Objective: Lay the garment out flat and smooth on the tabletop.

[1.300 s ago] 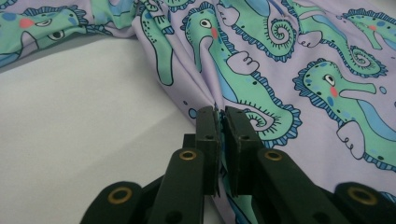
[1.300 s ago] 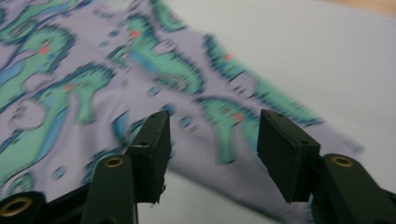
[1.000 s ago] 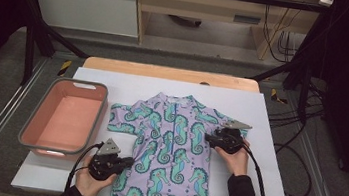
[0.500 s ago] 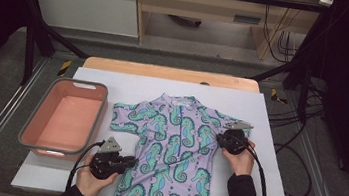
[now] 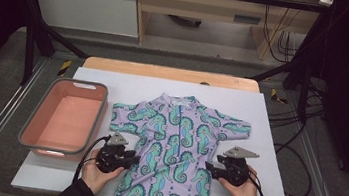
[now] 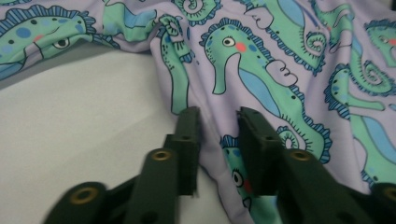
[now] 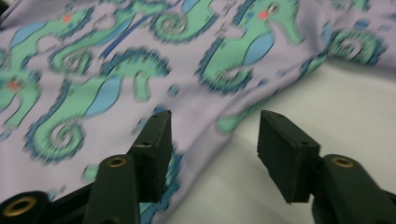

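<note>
Two grippers: both at the garment's lower half, one on each edge.
Garment: lilac seahorse-print baby suit lies flat on the white board, just right of the pink tub; no readable writing on it.
Left gripper: at the suit's left edge, jaws a narrow gap apart, a fold of cloth between them, pads not visibly pressing.
Right gripper: jaws have just been opening, wide apart over the suit's right hem.
Change: right gripper now sits lower and farther off the suit's right edge than half a second ago; the suit lies straighter.
Tub: left of the suit.
</note>
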Demonstrator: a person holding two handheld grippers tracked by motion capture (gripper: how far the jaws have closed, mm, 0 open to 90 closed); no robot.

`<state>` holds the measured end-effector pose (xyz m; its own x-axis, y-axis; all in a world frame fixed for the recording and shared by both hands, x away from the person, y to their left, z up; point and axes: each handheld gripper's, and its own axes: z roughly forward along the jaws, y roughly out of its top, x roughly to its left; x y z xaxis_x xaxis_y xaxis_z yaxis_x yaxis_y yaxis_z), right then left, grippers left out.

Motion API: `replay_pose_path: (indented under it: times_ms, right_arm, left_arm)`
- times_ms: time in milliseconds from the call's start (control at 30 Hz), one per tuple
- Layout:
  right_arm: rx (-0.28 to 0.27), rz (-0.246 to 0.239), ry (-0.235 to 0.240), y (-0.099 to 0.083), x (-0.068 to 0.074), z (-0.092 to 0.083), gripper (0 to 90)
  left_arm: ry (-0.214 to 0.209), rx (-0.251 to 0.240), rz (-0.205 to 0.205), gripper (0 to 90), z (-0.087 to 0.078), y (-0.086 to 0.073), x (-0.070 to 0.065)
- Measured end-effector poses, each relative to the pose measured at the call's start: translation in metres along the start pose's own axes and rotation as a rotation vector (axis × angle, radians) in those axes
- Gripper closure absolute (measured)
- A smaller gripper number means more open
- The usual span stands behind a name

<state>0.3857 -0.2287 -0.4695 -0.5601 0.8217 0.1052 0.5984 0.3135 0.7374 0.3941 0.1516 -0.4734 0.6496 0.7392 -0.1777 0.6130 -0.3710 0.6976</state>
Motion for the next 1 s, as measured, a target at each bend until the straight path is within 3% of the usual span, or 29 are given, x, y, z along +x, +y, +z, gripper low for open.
replay_pose_path:
  times_ms: [133,267,333,433,533,667,767,900,1000]
  right_arm:
    - [0.029,-0.019,0.048,-0.012,0.015,-0.004,62.2]
    - [0.088,-0.035,0.070,-0.016,0.027,-0.003,86.2]
    - [0.101,-0.035,0.074,-0.015,0.025,-0.005,89.0]
    - [0.108,-0.056,0.048,-0.016,0.019,-0.011,89.3]
    - [0.103,-0.081,-0.013,-0.018,0.011,-0.021,89.3]
    - [0.099,-0.070,0.017,-0.024,0.007,-0.029,88.7]
    - [0.107,-0.079,0.024,-0.027,0.012,-0.028,87.0]
    - [0.055,-0.079,0.025,-0.022,0.013,-0.025,74.4]
    - [-0.010,-0.089,0.039,-0.017,0.013,-0.021,59.8]
  left_arm:
    - [-0.003,0.009,0.009,87.7,0.001,-0.004,0.000]
    - [0.009,-0.002,-0.005,88.6,-0.004,-0.004,0.005]
    - [0.002,-0.010,-0.022,88.7,-0.006,-0.005,0.008]
    - [0.011,-0.014,-0.020,88.9,-0.007,-0.006,0.007]
    - [-0.005,-0.026,-0.013,88.9,-0.008,-0.008,0.001]
    - [0.010,-0.027,0.016,88.9,-0.007,-0.009,-0.008]
    - [0.027,-0.026,-0.005,88.9,-0.005,-0.010,-0.001]
    - [-0.015,-0.062,-0.026,86.4,-0.008,-0.010,0.006]
    - [-0.025,-0.078,-0.011,71.8,-0.009,-0.007,0.006]
